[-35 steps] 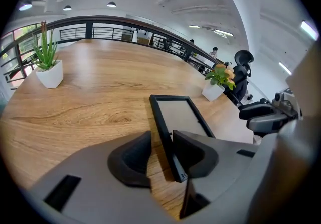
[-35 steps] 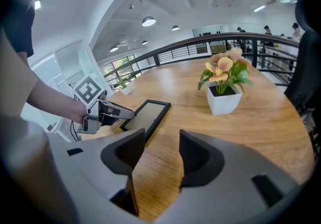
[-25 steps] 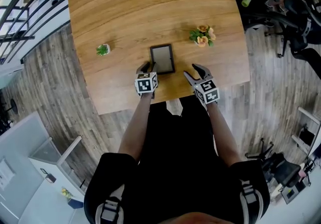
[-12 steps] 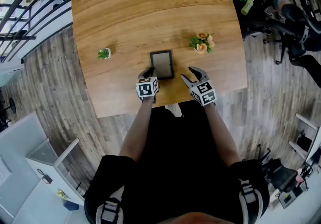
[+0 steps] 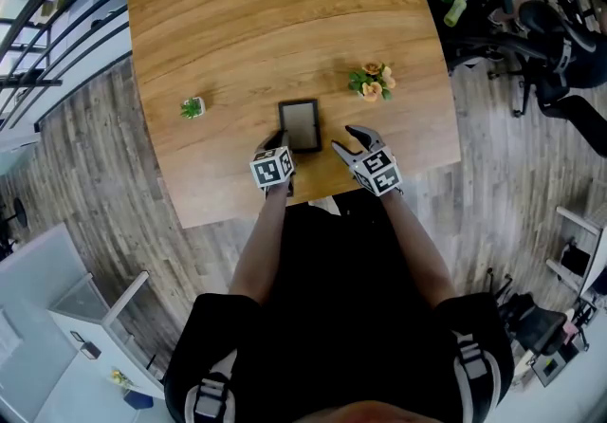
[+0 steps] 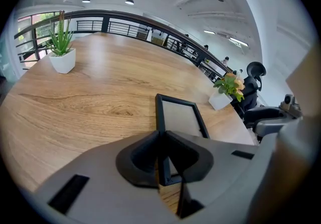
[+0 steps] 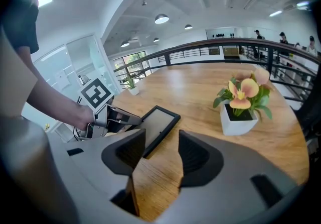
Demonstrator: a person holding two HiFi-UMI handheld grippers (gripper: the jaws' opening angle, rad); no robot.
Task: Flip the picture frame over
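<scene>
Left gripper [image 5: 274,140] is closing its jaws on the near left corner of the black rectangular picture frame [image 5: 299,125], and the thin rail sits pinched between them. The frame lies on the light wooden table [image 5: 266,23], at that gripper's one o'clock. Right gripper [image 5: 345,141] hovers at the frame's four o'clock, jaws apart with nothing between them.

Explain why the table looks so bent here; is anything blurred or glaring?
Head view: the wide lens bows the table edges, light even, all sharp. Left gripper view: fisheye with black corners, railing curved, picture frame crisp. Right gripper view: same fisheye, ceiling lamps glare white, flower pot sharp.
</scene>
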